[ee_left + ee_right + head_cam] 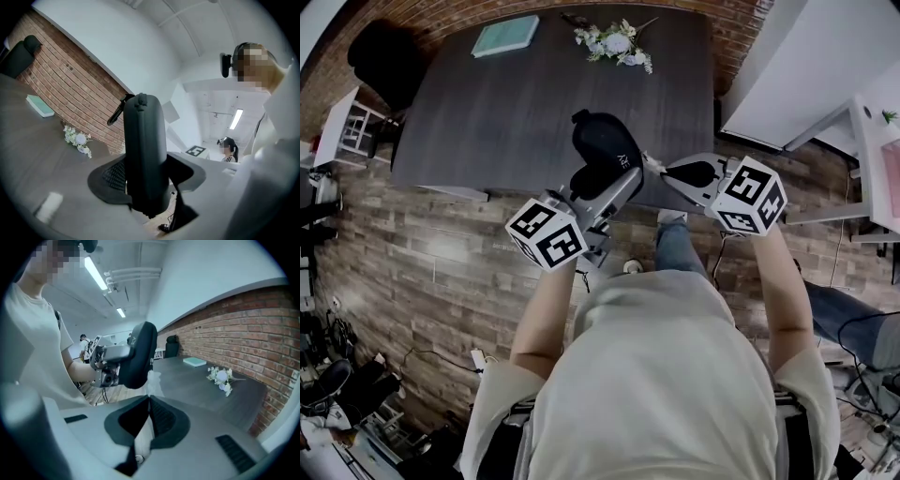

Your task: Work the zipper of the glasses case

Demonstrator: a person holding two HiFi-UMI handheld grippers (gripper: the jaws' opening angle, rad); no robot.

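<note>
Dark table (487,122), seen from above, with wood-plank floor around it and a brick wall along its far side. The person (666,375), in a pale T-shirt, stands at the table's 6 o'clock edge with both forearms raised.

Left gripper (602,183): it reaches in from 7 o'clock of the glasses case (605,141). Its jaws stand apart and clamp the case across its two broad faces. In its own view the case (145,154) fills the gap between the jaws of the left gripper (147,183).

Right gripper (667,172): it sits at 3 o'clock of the case, jaws pressed together on a white strip (652,165). From the right gripper (149,401) the strip (153,379) runs up to the case's rim (140,357).

Glasses case: a black, smooth, rounded oval shell, held in the air over the table's near edge and clear of the top. Seen edge-on, a seam runs round its rim, and a thin black loop (117,112) hangs off its far end at 11 o'clock. The two halves look closed together. How far the zipper is run cannot be told, and nothing of the inside shows.

Teal book (505,36): it lies flat at 11 o'clock on the table.

Spray of white flowers (614,42): it lies at 12 o'clock, well apart from the case.
</note>
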